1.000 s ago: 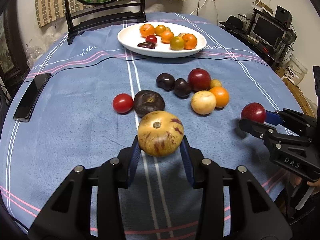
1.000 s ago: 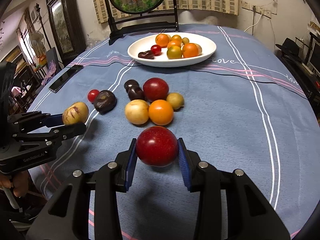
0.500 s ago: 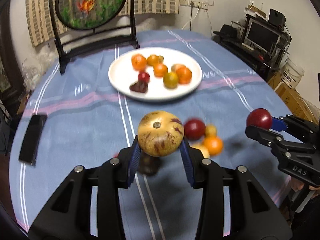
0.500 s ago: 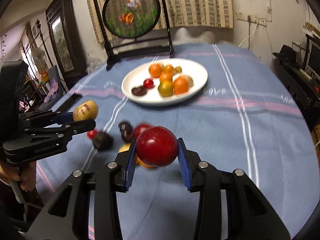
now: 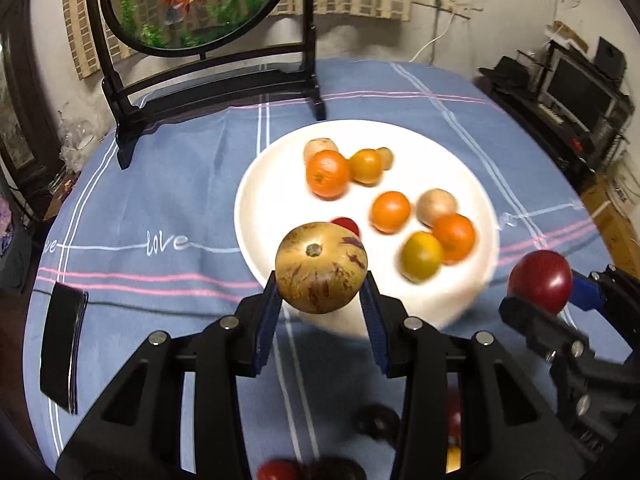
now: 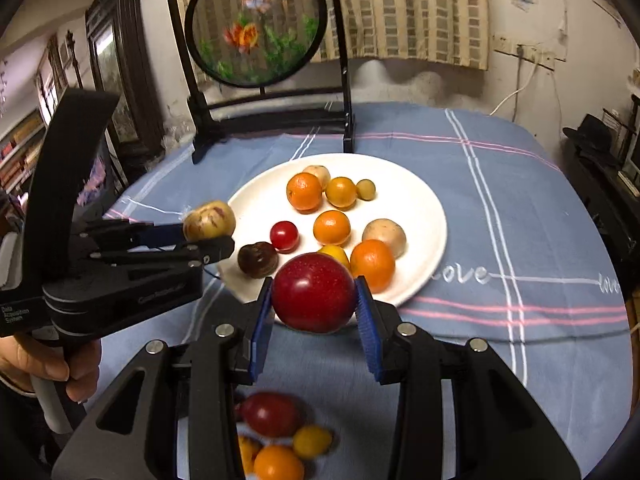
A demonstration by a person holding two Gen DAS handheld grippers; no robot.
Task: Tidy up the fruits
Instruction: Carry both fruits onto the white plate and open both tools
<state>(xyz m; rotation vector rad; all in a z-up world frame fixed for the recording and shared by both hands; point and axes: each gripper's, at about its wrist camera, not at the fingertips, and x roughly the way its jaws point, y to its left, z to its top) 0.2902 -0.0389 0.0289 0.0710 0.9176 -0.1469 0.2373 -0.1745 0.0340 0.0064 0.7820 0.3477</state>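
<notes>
My left gripper (image 5: 320, 292) is shut on a yellow fruit with purple streaks (image 5: 321, 267), held in the air over the near left rim of the white plate (image 5: 264, 184). My right gripper (image 6: 314, 308) is shut on a dark red plum (image 6: 314, 291), held just in front of the plate's near rim (image 6: 424, 208). The plate holds several oranges, yellow fruits, a cherry tomato (image 6: 284, 235) and a dark wrinkled fruit (image 6: 257, 259). Each gripper shows in the other's view: the right one (image 5: 556, 300) at right, the left one (image 6: 200, 236) at left.
Loose fruits lie on the blue tablecloth below the grippers: a red one (image 6: 270, 414), yellow (image 6: 312, 441) and orange (image 6: 278, 462). A black-framed round goldfish screen (image 5: 200, 0) stands behind the plate. A black phone (image 5: 62, 348) lies at the left edge.
Both grippers have carried their fruits up off the table and forward to the plate. The loose fruits now lie below and behind the fingers.
</notes>
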